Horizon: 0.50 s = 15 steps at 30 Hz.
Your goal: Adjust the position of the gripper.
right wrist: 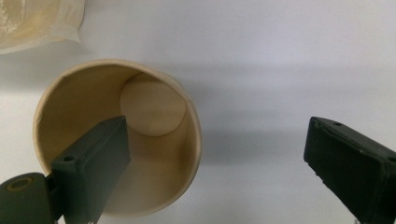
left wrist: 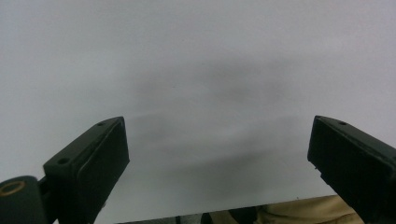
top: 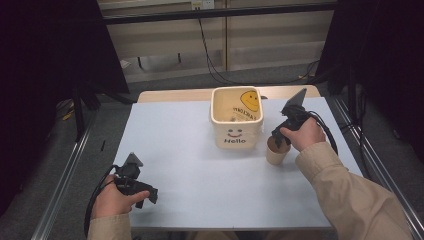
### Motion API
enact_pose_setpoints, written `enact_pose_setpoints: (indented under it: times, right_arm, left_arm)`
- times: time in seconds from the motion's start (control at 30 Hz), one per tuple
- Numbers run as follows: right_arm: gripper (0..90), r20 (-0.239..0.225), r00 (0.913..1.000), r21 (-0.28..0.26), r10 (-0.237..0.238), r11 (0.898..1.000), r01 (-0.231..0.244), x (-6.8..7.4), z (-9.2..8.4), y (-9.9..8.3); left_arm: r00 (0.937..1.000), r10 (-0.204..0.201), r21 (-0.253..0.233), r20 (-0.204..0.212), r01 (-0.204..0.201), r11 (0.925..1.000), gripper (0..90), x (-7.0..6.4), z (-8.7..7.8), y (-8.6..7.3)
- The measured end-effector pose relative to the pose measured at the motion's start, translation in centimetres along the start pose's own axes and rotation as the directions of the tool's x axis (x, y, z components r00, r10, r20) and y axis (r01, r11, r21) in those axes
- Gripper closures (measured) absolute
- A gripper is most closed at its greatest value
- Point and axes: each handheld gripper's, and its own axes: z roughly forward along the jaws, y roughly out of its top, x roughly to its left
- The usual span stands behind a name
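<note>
Directly beneath the right gripper (right wrist: pixel 215 154) stands the upright paper cup (right wrist: pixel 116 140), beside the cream bin (top: pixel 236 117) on the table (top: pixel 190 160). Its jaws gape wide, holding nothing: one dips inside the rim, the other outside the wall. The left gripper (left wrist: pixel 217 158), open and empty, hovers well apart.

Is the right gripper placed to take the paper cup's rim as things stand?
Probably yes. The right gripper stands open above the upright paper cup, one jaw over its mouth, the other outside the wall, so the rim lies between them with nothing blocking.
</note>
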Motion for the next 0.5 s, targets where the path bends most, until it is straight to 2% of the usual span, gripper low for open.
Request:
enact_pose_setpoints:
  times: [0.07,0.13,0.17,0.33,0.37,0.5]
  right_arm:
    - [6.9,-0.001,1.0000,0.002,0.003,1.000,-0.003,0.0,-0.1,-0.1]
    - [7.0,-0.007,1.0000,-0.001,0.000,1.000,0.000,0.0,-0.2,-0.1]
    - [7.0,-0.006,1.0000,0.001,0.000,1.000,0.000,0.0,-0.3,-0.1]
    - [7.1,-0.009,1.0000,0.014,-0.004,1.000,0.004,0.0,-0.8,-0.1]
    - [7.1,-0.018,0.9998,0.005,0.001,1.000,-0.001,0.0,-0.9,-0.2]
    - [7.3,-0.025,0.9997,0.005,0.006,1.000,-0.006,-0.1,-1.7,-0.1]
  left_arm:
    - [1.0000,0.001,-0.004,-0.008,-0.001,1.0000,5.2,0.0,0.1,0.0]
    - [1.0000,-0.001,0.008,0.002,0.001,1.0000,5.2,0.0,0.1,0.0]
    - [0.9999,0.005,0.000,-0.010,-0.005,1.0000,5.2,0.0,0.1,0.0]
    - [0.9999,0.009,-0.003,-0.007,-0.009,1.0000,5.2,0.0,0.1,0.0]
    - [1.0000,0.006,0.005,0.004,-0.006,1.0000,5.2,-0.1,0.0,0.0]
    - [0.9999,0.014,0.001,0.004,-0.014,0.9999,5.1,0.2,0.0,0.0]
